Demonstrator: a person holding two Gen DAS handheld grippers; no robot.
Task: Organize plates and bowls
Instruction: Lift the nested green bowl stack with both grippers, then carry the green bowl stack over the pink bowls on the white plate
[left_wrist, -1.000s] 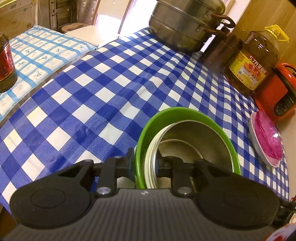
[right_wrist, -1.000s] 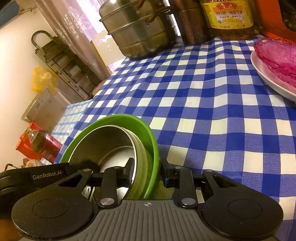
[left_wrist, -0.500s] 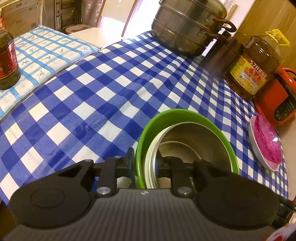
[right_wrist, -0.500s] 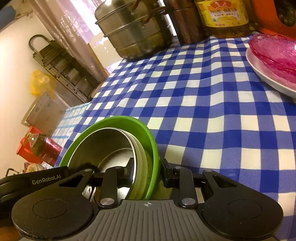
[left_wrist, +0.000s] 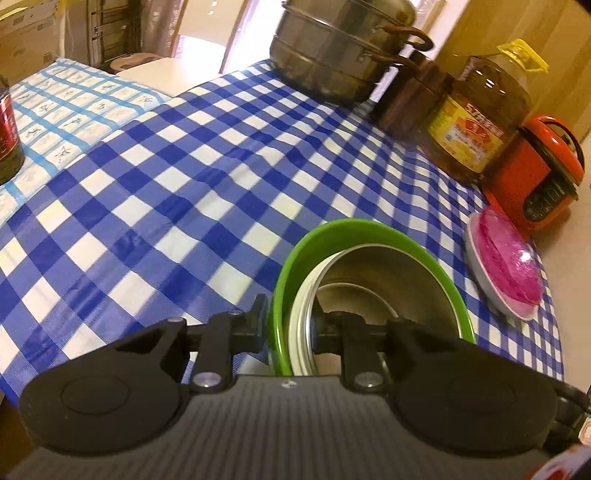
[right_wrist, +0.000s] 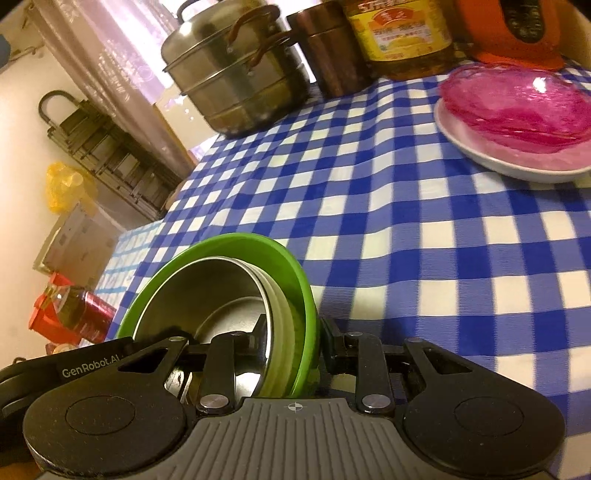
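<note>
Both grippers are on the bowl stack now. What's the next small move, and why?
Probably carry the stack a little further toward the pink dish on the white plate. Left gripper and right gripper each clamp the green bowl with the steel bowl nested inside, above bare checkered cloth.

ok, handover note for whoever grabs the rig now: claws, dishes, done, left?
Left claw: shut on the near left rim of the bowl stack, one finger outside the green bowl, one inside.
Right claw: shut on the opposite rim of the same stack.
Stack: steel bowl nested in the green bowl, carried tilted over the checked tablecloth.
Pink glass dishes sit stacked on a white plate at the far right, by the orange cooker.
Done: bowls nested, plates stacked.
Left: probably set the bowl stack down beside the plates.
</note>
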